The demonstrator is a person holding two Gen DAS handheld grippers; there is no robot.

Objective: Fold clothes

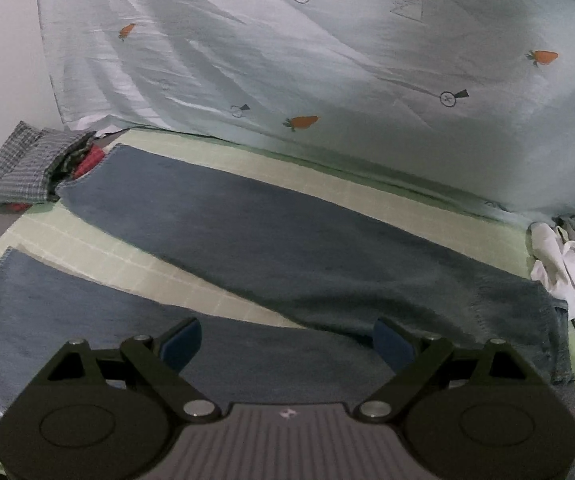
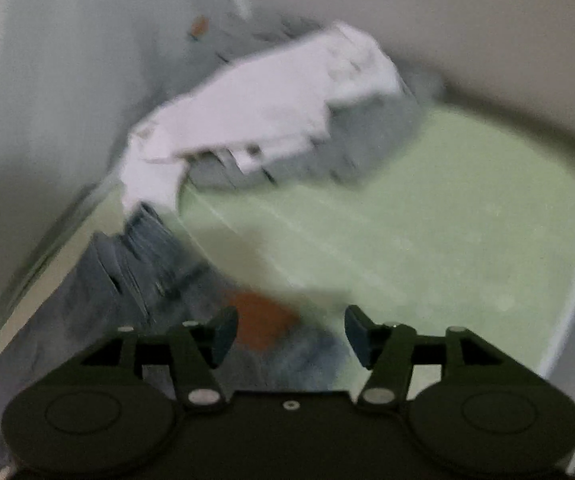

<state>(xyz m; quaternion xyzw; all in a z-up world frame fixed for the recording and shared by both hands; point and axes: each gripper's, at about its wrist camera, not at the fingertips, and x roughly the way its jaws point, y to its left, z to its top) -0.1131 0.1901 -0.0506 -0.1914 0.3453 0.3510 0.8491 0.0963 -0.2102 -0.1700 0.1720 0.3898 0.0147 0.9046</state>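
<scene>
A pair of blue jeans lies flat on the green gridded mat, its two legs spread apart toward the left. My left gripper is open and empty, just above the nearer leg by the crotch. In the blurred right wrist view, my right gripper is open and empty over the jeans' waist, where a brown patch shows between the fingers.
A pile of white and grey clothes lies at the mat's right end and also shows in the left wrist view. A folded checked garment sits at the far left. A carrot-print sheet hangs behind the mat.
</scene>
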